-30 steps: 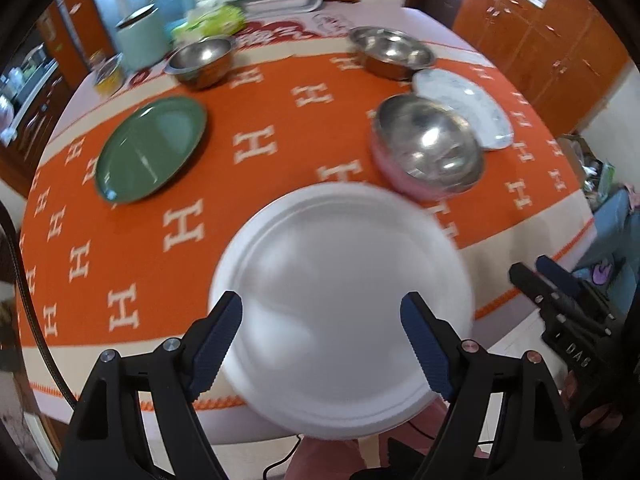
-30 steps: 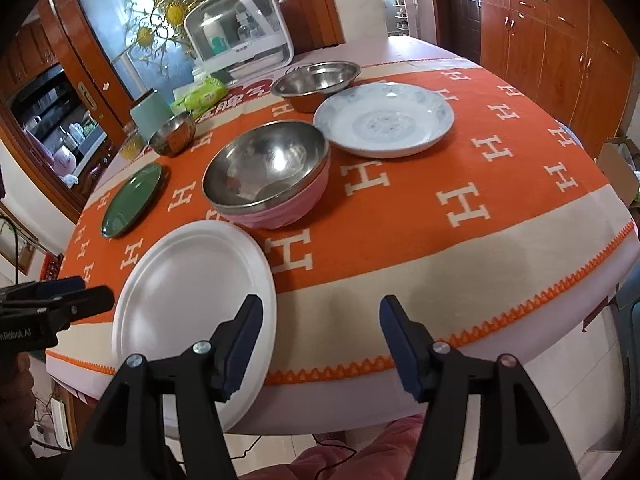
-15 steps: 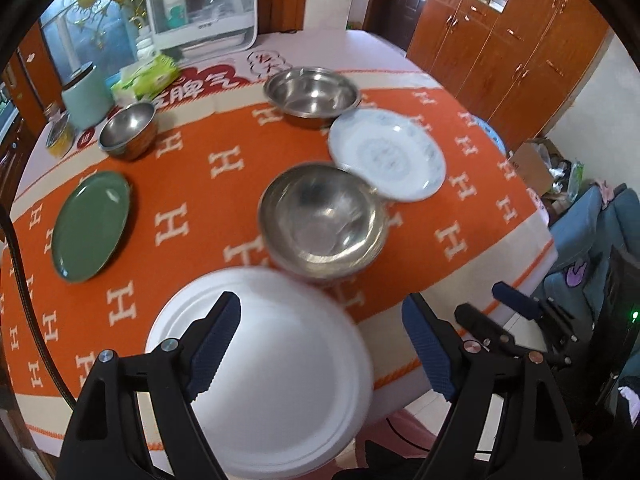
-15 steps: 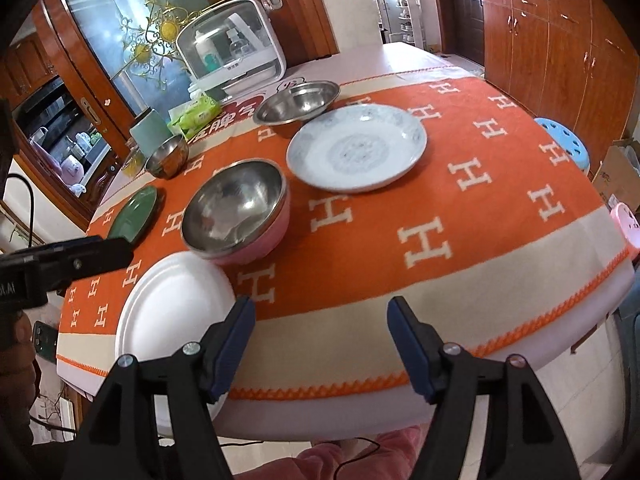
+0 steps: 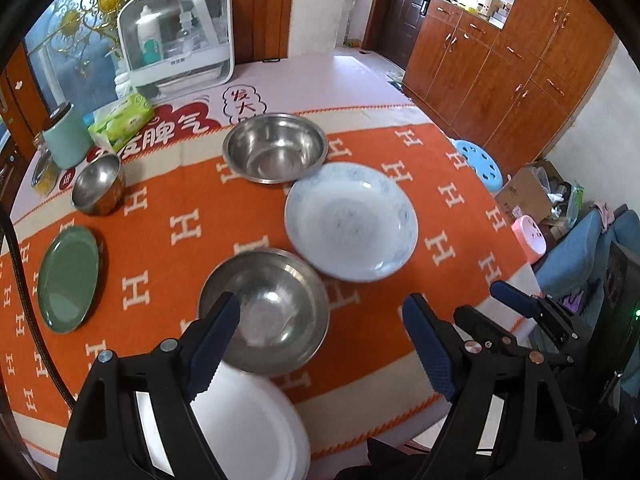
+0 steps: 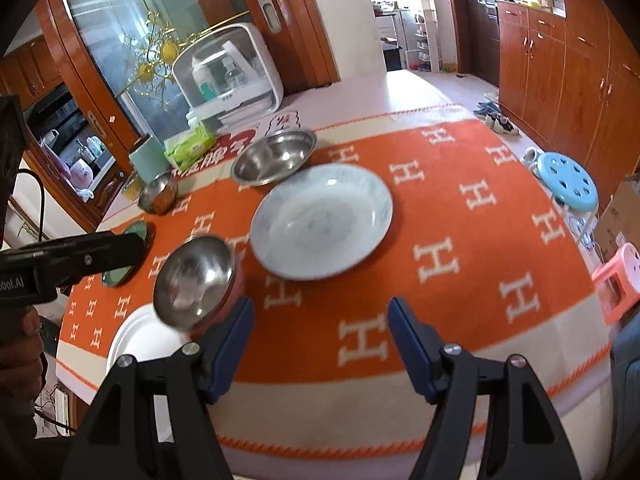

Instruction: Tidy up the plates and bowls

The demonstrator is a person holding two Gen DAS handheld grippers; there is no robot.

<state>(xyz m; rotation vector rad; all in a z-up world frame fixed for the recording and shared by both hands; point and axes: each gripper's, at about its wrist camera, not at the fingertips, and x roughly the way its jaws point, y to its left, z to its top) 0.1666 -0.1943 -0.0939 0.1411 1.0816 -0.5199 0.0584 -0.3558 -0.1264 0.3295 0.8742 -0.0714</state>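
My left gripper (image 5: 320, 344) is open and empty above the near table edge, over a steel bowl with a pink outside (image 5: 264, 308). A white plate (image 5: 248, 428) lies below the bowl, partly behind the left finger. Beyond are a pale blue patterned plate (image 5: 352, 220), a wide steel bowl (image 5: 276, 148), a small steel bowl (image 5: 98, 184) and a green plate (image 5: 68, 276). My right gripper (image 6: 320, 344) is open with only cloth between its fingers. It hovers near the front edge, right of the pink-sided bowl (image 6: 196, 280) and short of the patterned plate (image 6: 320, 220).
An orange H-patterned cloth (image 5: 400, 288) covers the round table. At the back stand a white clear-fronted box (image 5: 176, 36), a green tissue pack (image 5: 122, 120) and a mint canister (image 5: 66, 140). A blue stool (image 6: 568, 180), a pink stool (image 6: 620, 276) and wooden cabinets stand to the right.
Both grippers have risen and swung right. The white plate has slid from between my left fingers to the lower left. The right jaws stand a little wider.
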